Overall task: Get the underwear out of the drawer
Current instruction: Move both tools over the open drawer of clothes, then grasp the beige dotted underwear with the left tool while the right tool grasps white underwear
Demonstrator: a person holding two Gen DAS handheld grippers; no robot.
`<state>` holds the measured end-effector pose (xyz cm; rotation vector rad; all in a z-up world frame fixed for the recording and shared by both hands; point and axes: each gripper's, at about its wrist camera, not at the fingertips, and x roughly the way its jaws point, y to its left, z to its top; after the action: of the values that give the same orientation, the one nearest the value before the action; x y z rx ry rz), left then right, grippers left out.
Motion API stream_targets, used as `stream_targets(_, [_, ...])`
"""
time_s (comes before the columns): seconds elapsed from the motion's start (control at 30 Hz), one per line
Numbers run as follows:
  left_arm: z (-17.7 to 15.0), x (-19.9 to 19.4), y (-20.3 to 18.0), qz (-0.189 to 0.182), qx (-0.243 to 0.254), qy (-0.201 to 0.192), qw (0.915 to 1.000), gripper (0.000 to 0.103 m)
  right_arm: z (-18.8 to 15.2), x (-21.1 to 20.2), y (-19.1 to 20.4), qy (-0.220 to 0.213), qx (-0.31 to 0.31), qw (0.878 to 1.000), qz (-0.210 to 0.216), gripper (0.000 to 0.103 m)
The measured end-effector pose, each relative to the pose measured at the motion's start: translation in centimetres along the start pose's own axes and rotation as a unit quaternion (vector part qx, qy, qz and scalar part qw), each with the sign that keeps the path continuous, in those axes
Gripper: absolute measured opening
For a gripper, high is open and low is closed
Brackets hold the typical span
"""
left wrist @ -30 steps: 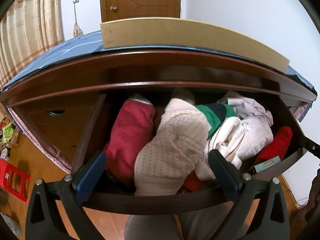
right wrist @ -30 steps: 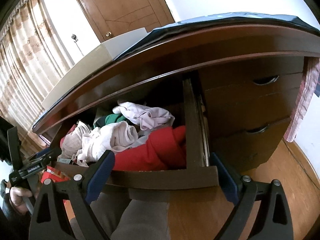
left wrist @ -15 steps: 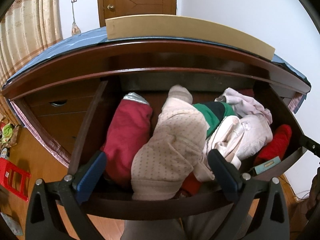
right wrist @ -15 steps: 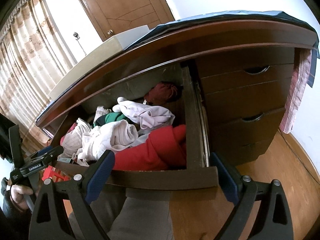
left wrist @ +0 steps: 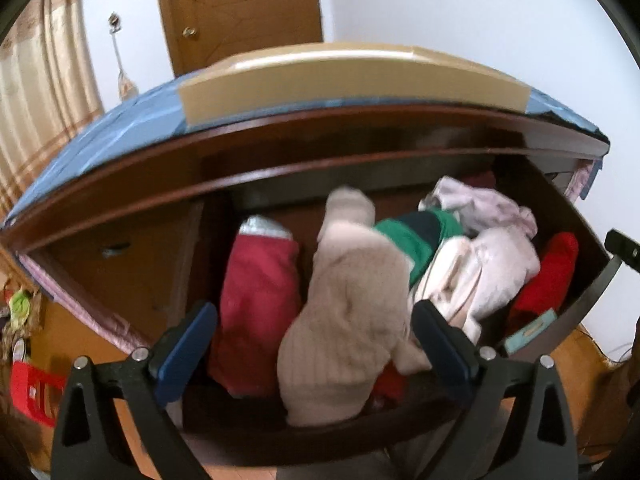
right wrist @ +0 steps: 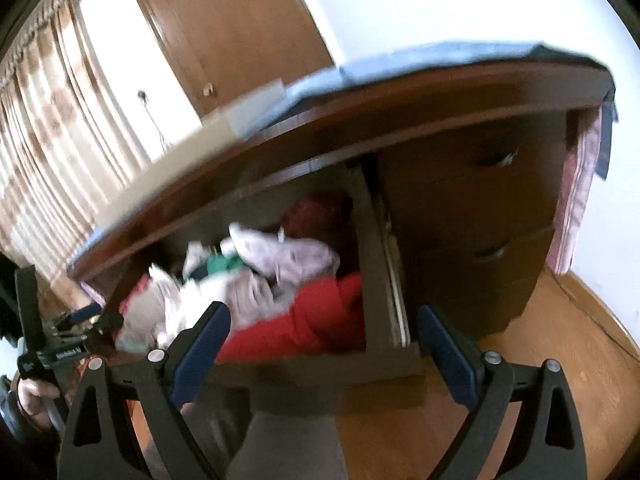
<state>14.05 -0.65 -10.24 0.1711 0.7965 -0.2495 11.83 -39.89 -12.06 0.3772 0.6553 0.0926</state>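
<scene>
- Drawer (left wrist: 320, 436) now pulled further out than a second ago: back wall and rear clothes exposed, so access is done, picking comes next
- Both views blurred, rig mid-motion
- Underwear pile (left wrist: 472, 264) sits in the drawer, 12 to 2 o'clock of the left gripper (left wrist: 312, 340)
- Left gripper: jaws wide apart, empty, beige dotted garment (left wrist: 352, 320) between them, contact unclear
- Right gripper (right wrist: 322, 346): spread wide, holds nothing, over the drawer's front corner

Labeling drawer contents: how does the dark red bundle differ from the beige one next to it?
The dark red bundle lies at the drawer's left, with a silvery-grey band at its far end. The beige bundle sits mid-drawer, looks bulkier, and overhangs the front edge. Both are rolled lengthwise, front to back.
</scene>
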Motion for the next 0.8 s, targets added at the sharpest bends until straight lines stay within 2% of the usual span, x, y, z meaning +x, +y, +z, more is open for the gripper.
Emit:
stream_targets(0.1, [1.1,0.9,0.3,-0.028,-0.012,0.015,0.9994,0.102,1.2,-0.6,1.2,-0.012,-0.021,1.0,0.007,0.097])
stream_targets(0.17, [1.6,2.2,0.4,-0.04,-0.024,0.044,0.9979,0.102,1.7,-0.4,2.1,-0.008,-0.035,0.999,0.017,0.097])
stream_targets(0.27, [1.8,4.3,0.1,-0.043,-0.025,0.093,0.9945,0.102,2.1,0.4,3.6,0.004,-0.048,0.998,0.041,0.097])
stream_targets(0.3, [1.8,4.8,0.0,-0.042,-0.02,0.105,0.9933,0.099,2.1,0.8,4.1,0.009,-0.053,0.997,0.048,0.097])
stream_targets(0.37, [2.0,5.2,-0.4,-0.052,-0.011,0.12,0.9914,0.098,2.3,1.4,5.3,0.022,-0.071,0.996,0.058,0.097])
stream_targets(0.47, [2.3,6.0,-0.9,-0.049,0.005,0.143,0.9885,0.098,2.6,2.2,6.7,0.035,-0.103,0.992,0.066,0.097])
stream_targets(0.67, [2.8,7.8,-1.1,-0.047,0.012,0.198,0.979,0.091,3.6,4.2,8.9,0.078,-0.148,0.982,0.092,0.097])
stream_targets(0.8, [3.0,8.7,-1.2,-0.05,0.019,0.218,0.9744,0.088,4.0,5.6,11.0,0.123,-0.216,0.964,0.099,0.097])
